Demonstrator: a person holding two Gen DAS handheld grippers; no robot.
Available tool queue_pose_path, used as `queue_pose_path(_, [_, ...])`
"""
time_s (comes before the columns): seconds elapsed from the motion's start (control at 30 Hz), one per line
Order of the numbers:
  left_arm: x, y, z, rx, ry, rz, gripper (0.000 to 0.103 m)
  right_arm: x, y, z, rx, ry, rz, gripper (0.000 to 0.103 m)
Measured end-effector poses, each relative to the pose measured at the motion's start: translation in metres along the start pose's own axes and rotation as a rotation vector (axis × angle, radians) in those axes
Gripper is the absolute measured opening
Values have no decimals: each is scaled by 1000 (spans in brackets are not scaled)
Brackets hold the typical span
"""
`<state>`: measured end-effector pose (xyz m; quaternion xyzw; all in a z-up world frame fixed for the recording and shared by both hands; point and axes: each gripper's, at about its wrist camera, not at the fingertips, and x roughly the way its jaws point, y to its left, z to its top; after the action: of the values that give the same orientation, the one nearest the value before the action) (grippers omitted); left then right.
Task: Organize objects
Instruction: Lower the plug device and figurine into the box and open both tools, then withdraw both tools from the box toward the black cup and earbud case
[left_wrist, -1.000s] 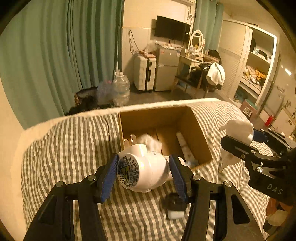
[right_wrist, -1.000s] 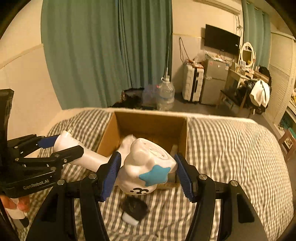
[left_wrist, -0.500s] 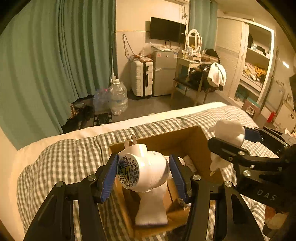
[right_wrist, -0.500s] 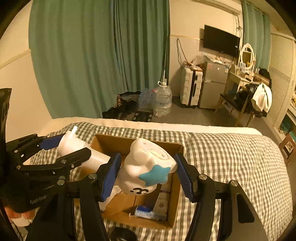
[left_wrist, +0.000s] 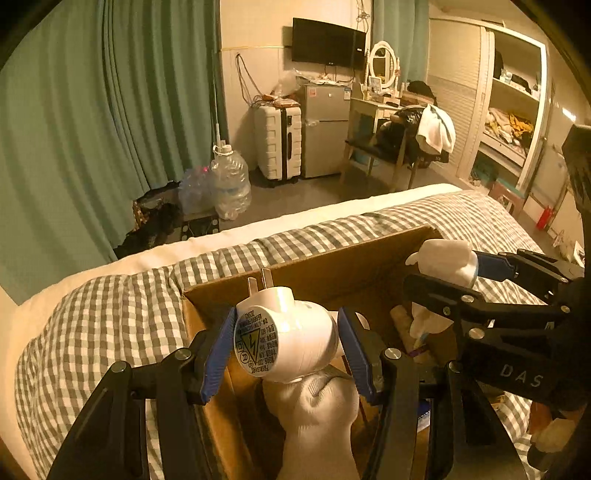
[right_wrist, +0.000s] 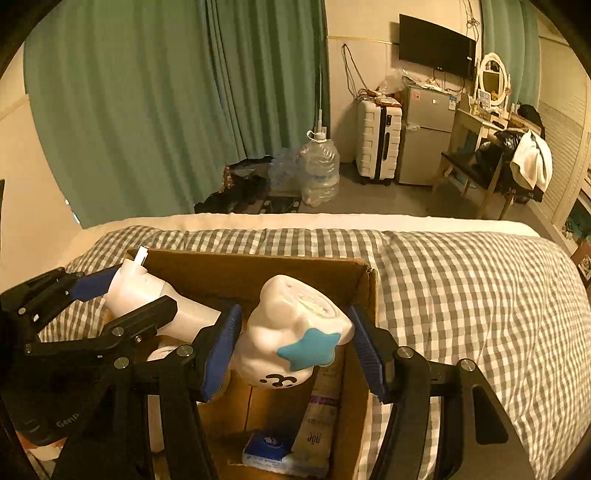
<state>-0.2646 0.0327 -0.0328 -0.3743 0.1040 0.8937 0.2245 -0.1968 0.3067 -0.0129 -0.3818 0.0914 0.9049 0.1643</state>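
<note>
Both grippers hold white objects over an open cardboard box on the bed.

The left gripper (left_wrist: 286, 347) has its blue pads pressed on either side of a white plug-in device (left_wrist: 284, 343), whose two metal prongs point up and away and whose round label faces the camera; it hangs above the box's near left corner, just over a white sock (left_wrist: 317, 417) lying inside. The right gripper (right_wrist: 291, 341) is clamped on a white figure (right_wrist: 295, 332) with a blue star on its side, held above the middle of the cardboard box (right_wrist: 251, 269). Inside the box, below the figure, lie a tube (right_wrist: 317, 421) and a small blue packet (right_wrist: 267, 445). The box sits on a checked bedcover (right_wrist: 461, 295). Beyond the bed stand green curtains (right_wrist: 147, 110), a water jug (right_wrist: 319, 166), a white suitcase (right_wrist: 376, 144) and a small fridge (right_wrist: 428, 133).
</note>
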Motion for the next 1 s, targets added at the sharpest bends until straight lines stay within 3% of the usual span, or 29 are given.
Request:
queue_pose_path(0.17, [-2, -2, -5, -2, -12, -5, 58, -3, 0, -3, 0, -8, 10, 60])
queue_pose_path(0.27, [-16, -5, -2, 4, -45, 0, 68, -14, 2, -2, 4, -34, 17, 60])
queue_pose_path(0.33, [-28, -5, 3, 0, -69, 20, 80, -24, 3, 3, 13, -62, 6, 71])
queue_pose_path(0.4, [-43, -5, 9, -5, -89, 30, 83, -37, 3, 8, 28, -91, -12, 79])
queue_pose_path(0.5, [-65, -4, 15, -1, -105, 50, 87, -61, 5, 17, 36, -115, -21, 82])
queue_pose_path(0.67, [-117, 1, 15, -26, -152, 66, 97, -115, 13, 29, 42, -188, -25, 95])
queue_pose_path(1.0, [-216, 10, 9, -58, -236, 139, 103, -224, 52, 20, -29, -282, -38, 99])
